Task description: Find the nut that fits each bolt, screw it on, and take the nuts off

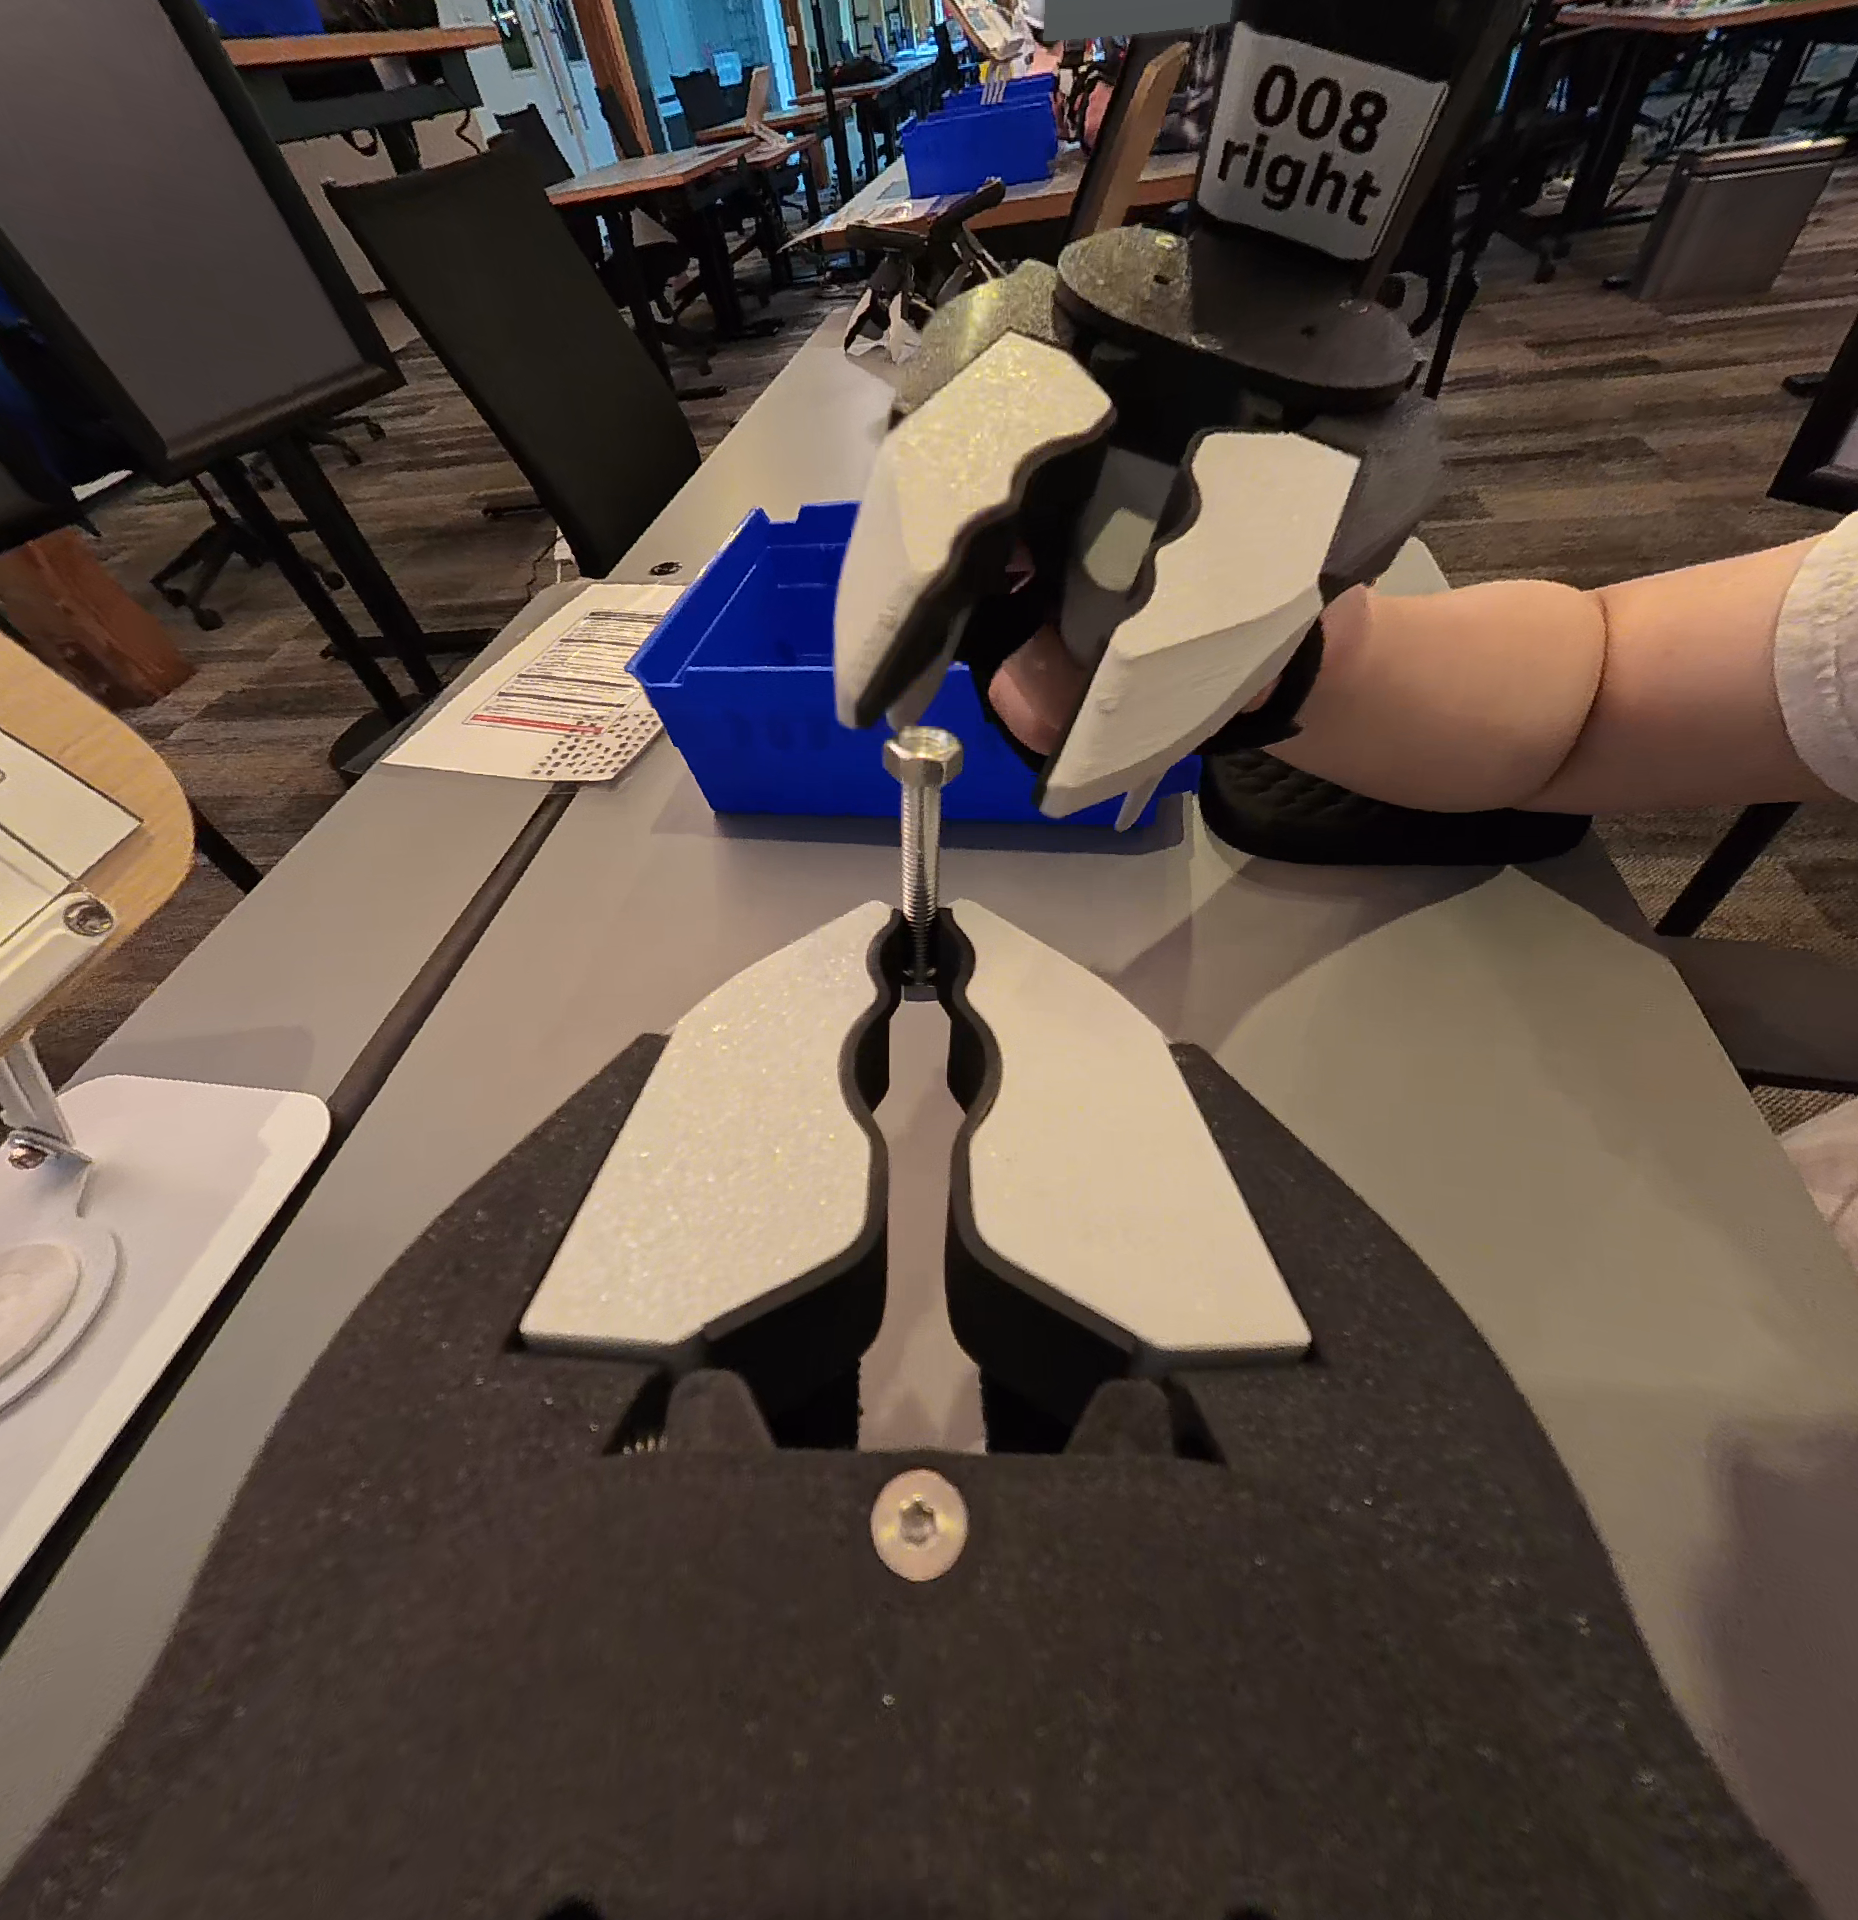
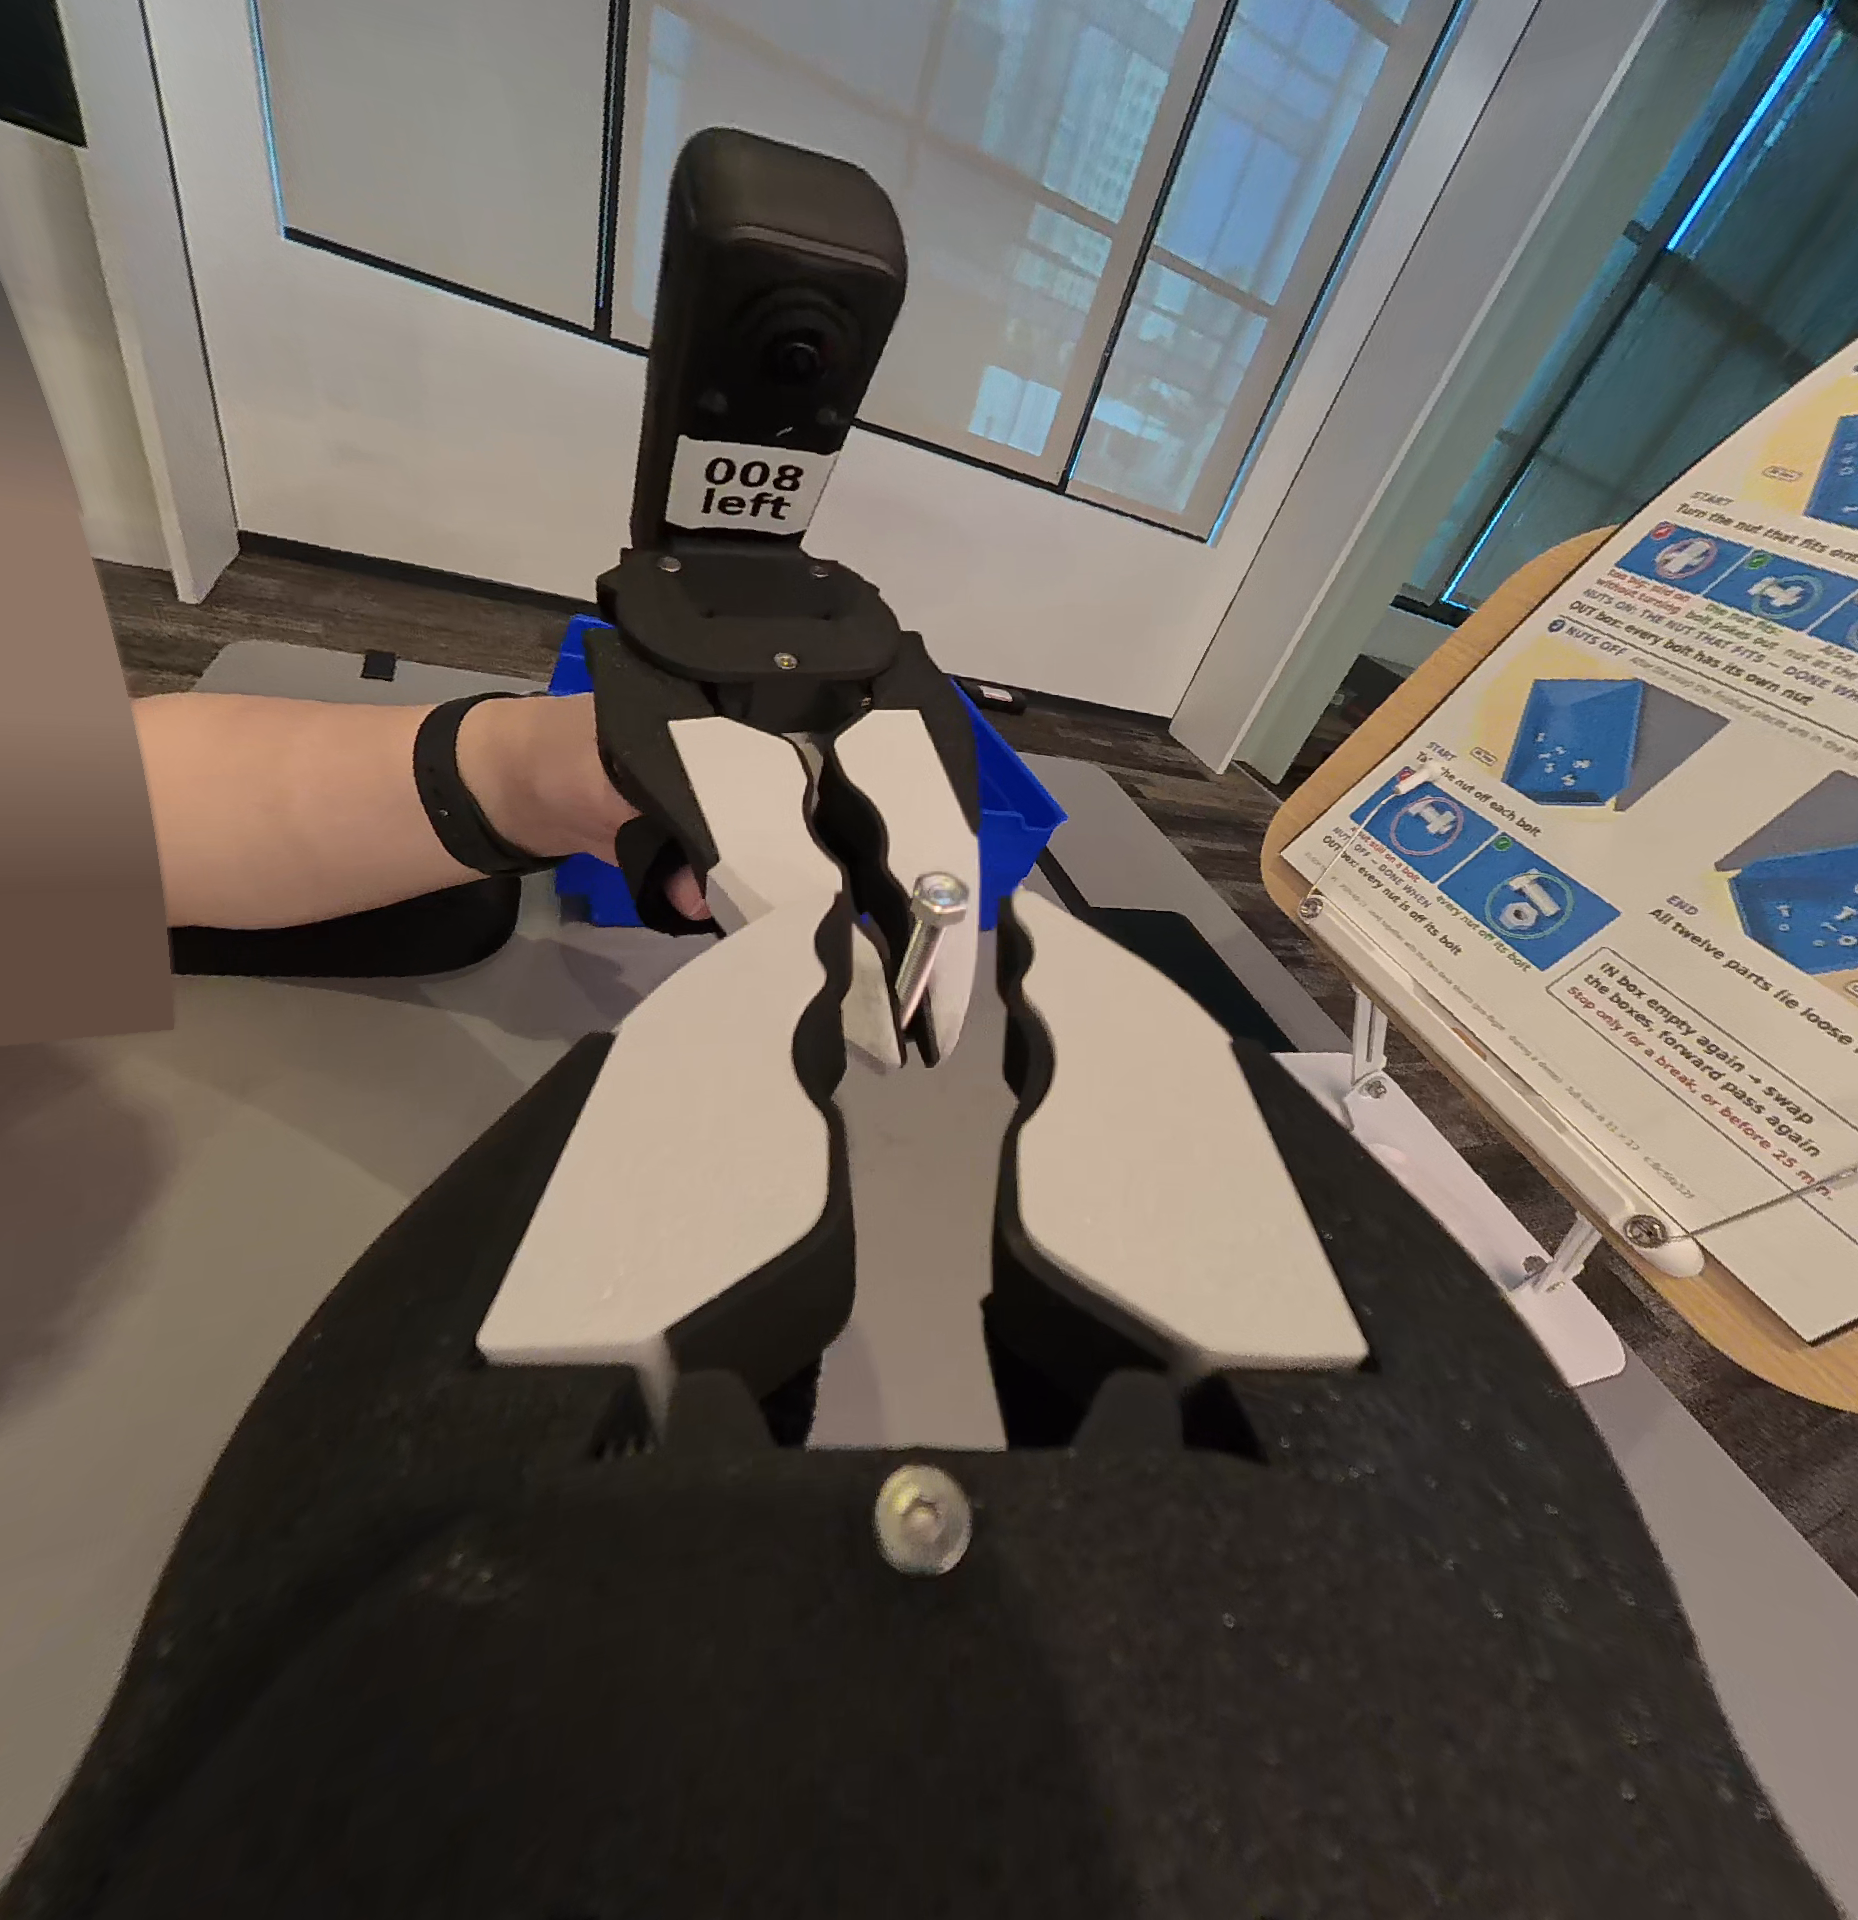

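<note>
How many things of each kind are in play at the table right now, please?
Hand-held grippers: 2 (left, right)
Bolts: 1, held by the left
Blue bins: 1
Instruction boards: 1
Printed sheets: 1
Total: 6

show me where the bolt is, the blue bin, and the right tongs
bolt (image 1: 920, 831): left wrist view, on its threaded shank.
blue bin (image 1: 759, 717): left wrist view, on its front wall.
right tongs (image 1: 966, 748): left wrist view, between the fingertips.

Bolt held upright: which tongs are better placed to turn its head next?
Right. The left tongs are shut on the bolt near its lower end; the right tongs, open, sit at its head.
</note>
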Motion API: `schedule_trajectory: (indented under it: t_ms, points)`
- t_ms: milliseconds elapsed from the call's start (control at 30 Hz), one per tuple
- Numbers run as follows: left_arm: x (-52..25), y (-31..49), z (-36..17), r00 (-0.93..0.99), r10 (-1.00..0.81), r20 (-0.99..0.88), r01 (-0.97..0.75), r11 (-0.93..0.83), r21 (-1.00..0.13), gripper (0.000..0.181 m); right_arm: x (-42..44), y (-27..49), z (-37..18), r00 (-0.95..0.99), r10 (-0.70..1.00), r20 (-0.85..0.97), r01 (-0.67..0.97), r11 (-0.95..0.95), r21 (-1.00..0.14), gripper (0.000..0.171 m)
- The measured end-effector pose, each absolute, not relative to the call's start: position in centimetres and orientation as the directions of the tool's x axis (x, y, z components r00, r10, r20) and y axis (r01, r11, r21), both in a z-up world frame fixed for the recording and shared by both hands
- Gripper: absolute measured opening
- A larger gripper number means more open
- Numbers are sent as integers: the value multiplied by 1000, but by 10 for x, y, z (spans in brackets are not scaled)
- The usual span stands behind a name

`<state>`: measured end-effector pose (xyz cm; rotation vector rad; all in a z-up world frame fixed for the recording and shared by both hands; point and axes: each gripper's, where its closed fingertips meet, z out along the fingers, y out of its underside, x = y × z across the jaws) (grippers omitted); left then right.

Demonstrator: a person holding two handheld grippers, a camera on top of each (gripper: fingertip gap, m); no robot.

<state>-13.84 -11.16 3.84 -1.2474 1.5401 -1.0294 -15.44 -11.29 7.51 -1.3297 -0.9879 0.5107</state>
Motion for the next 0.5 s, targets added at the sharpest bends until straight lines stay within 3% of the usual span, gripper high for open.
schedule_trajectory:
  t_ms: [233, 500]
  points:
    - [-141, -107, 41, -97, -989, -107, -247, 128, -961, 4, -157, -120, 73, 474, 823, 314, 239, 222, -945, 15]
    - [-138, -112, 38, -111, -986, -123, -260, 149, -954, 4, -158, -115, 72, 500, 802, 326, 247, 229, -942, 29]
